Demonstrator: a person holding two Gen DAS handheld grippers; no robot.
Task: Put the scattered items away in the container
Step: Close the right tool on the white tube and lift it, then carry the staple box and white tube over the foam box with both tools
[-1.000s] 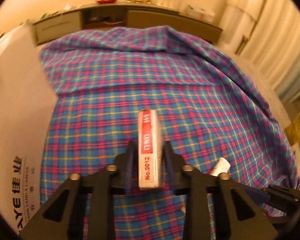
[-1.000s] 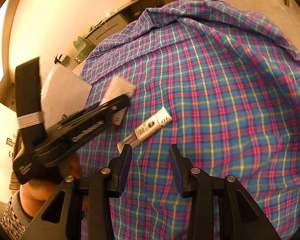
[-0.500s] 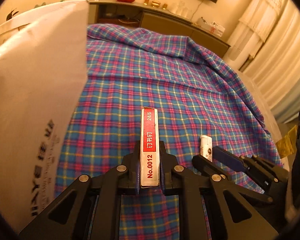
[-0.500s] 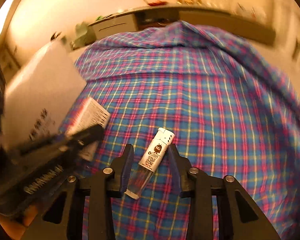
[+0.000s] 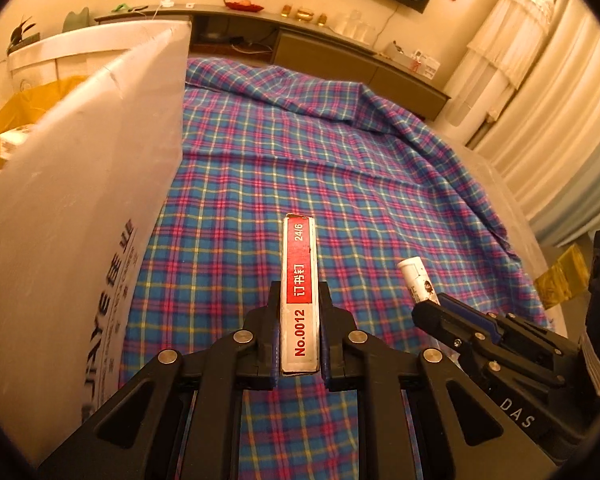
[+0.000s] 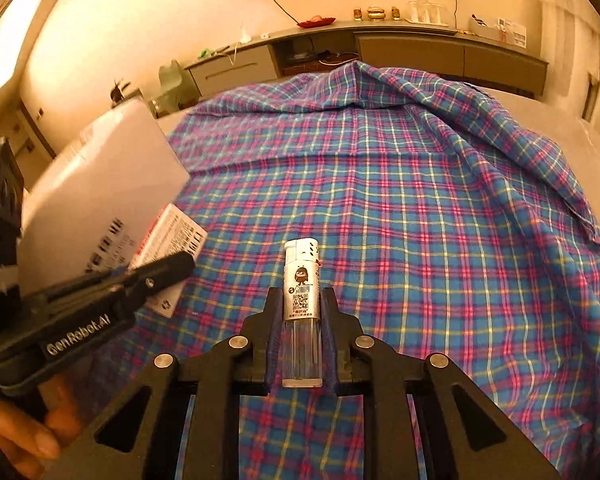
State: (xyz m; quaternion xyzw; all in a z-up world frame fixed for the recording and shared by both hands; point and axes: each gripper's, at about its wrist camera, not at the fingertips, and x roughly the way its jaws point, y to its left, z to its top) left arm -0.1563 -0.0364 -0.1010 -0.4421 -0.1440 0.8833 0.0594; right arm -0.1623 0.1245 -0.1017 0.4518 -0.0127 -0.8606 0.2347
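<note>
1. Left tool: clamped tight on the staple box, which stands on its narrow edge between the pads with its far end poking out past the tips. Thin cardboard, light, stiff enough on the flat faces, but I'd guess it dents if squeezed harder. The grip sits on the near half, which looks fine for something this light.

2. Right tool: jaws closing on the lighter, which lies straight along the fingers, metal cap pointing away. The pads look to be against its sides already. Smooth plastic body and a clear tank, so probably slippery; holding it around the labelled middle, like now, beats grabbing the cap.

3. Just left of the left tool: the white container, a big box whose wall rises close beside the staple box. Its opening is on the far-left side, with something yellow inside. That wall edge is the thing to clear. I reckon both items need to go up and over it, not straight sideways.

4. Between the two tools: they're near each other, right one just beside the left, so crossing paths could bump.

5. Ahead of both: the plaid cloth on the bed is bare and open, rumpled at the far end. Plenty of room there.
</note>
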